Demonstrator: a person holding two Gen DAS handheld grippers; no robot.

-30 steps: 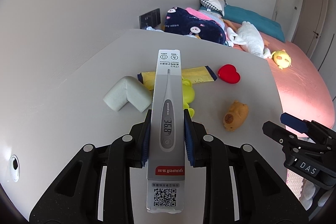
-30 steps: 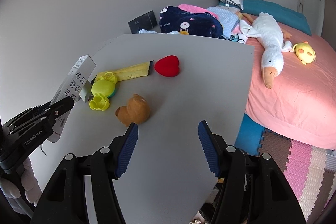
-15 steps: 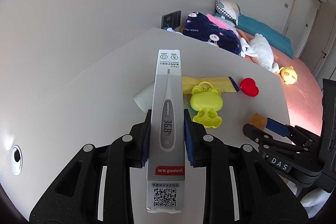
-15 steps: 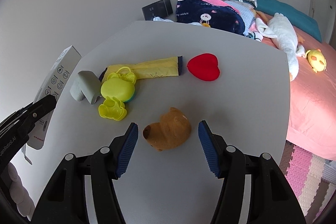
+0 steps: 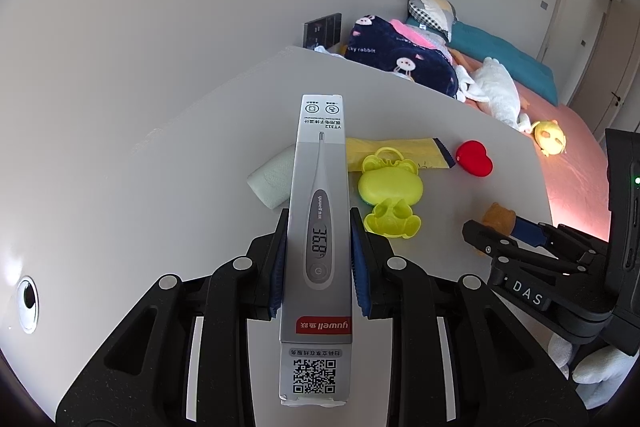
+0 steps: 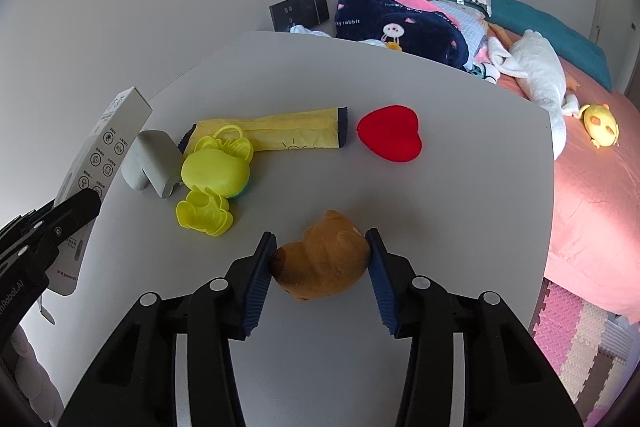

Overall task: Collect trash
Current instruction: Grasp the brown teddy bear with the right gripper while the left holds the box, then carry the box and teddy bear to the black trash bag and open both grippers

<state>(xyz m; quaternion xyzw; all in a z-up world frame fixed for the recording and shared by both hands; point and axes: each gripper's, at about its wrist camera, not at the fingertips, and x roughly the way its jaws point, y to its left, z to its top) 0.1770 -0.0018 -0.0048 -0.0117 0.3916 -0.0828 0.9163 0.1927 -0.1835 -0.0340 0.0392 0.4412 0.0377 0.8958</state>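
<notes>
My right claw (image 6: 320,259) has just been closing round the brown bear (image 6: 322,265); my left claw (image 5: 318,259) grips the box (image 5: 318,227).
The bear lies on the surface (image 6: 440,207), on my side of the red heart (image 6: 390,138); its pads touch both flanks. It looks soft, light and squashy: hold mid-body.

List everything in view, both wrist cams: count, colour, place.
thermometer box: 1, grey-white, clamped in left gripper
bear toy: 1, brown, on table between right gripper's pads
frog case: 1, yellow-green, open, table left
foam corner guard: 1, grey, beside frog case
wrapper: 1, yellow, behind frog case
heart: 1, red, table centre
table: 1, grey
goose plush: 1, white, on pink bed
left gripper: 1, black
right gripper: 1, black, jaws just closing on bear toy
</notes>
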